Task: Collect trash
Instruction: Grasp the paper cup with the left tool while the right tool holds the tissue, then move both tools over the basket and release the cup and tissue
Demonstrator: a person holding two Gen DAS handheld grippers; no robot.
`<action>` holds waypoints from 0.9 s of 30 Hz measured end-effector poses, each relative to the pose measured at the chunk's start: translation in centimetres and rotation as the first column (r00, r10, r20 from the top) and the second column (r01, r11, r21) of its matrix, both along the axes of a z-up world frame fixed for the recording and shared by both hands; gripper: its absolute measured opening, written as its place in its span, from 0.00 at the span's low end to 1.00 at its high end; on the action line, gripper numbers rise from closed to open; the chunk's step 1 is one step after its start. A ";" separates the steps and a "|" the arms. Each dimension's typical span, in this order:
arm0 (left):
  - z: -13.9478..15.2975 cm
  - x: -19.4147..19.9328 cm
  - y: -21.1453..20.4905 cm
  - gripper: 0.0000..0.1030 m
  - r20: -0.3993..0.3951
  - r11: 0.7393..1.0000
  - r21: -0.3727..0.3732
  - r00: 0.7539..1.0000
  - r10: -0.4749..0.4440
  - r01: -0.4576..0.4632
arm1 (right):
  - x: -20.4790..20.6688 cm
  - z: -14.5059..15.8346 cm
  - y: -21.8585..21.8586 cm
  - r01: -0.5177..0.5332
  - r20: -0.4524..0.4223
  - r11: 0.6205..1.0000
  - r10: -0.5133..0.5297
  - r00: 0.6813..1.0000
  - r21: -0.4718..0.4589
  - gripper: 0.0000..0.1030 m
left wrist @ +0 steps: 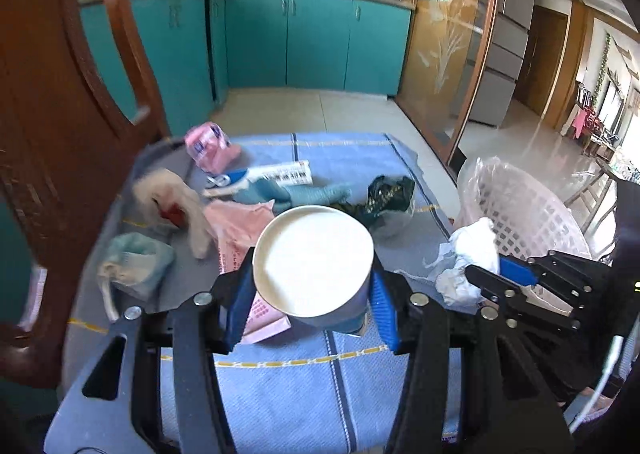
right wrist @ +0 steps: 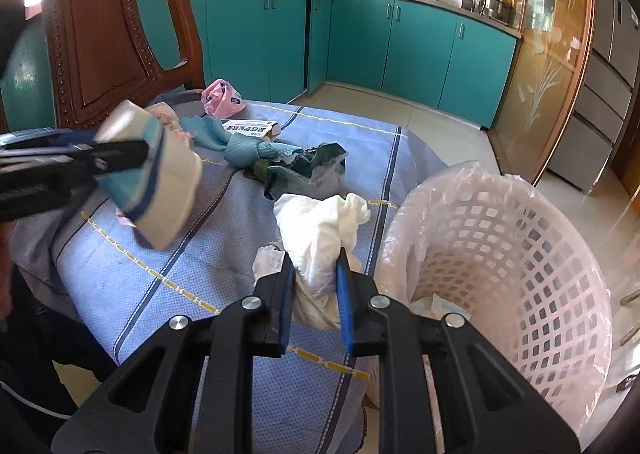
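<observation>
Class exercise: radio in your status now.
Left tongs clamp paper cup. Right tongs clamp white tissue wad. Lined basket alongside, path clear.

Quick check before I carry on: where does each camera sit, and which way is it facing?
Left wrist: on the left tool, looking forward and down over the table at the paper cup it grips; the right tool shows at right.
Right wrist: on the right tool, looking forward and down at the white tissue it pinches, the basket at right; the left tool shows at left.
Shared: cup, tissue, basket, blue cloth, teal cabinets.
</observation>
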State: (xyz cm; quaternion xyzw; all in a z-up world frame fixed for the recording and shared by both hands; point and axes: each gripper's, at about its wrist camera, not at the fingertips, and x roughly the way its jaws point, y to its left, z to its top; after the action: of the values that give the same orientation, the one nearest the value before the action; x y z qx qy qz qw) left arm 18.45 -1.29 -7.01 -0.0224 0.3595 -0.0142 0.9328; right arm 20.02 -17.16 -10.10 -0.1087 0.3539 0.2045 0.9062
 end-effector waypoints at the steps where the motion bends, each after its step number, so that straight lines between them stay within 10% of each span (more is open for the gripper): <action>1: 0.4 -0.5 0.1 0.51 0.012 1.000 0.000 1.000 0.003 -0.003 | -0.2 0.0 0.2 -0.004 0.006 1.000 0.004 1.000 -0.007 0.19; 27: 4.4 -5.1 1.6 0.51 0.171 0.999 -0.030 0.984 0.046 -0.042 | -2.0 0.6 1.5 -0.022 0.085 0.999 0.025 0.996 -0.038 0.19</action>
State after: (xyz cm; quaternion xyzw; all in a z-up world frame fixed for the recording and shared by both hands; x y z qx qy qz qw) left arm 13.36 0.27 -2.61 -0.0412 0.2768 -0.0002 0.9600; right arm 18.03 -15.65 -9.47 -0.1383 0.3174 0.2036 0.9158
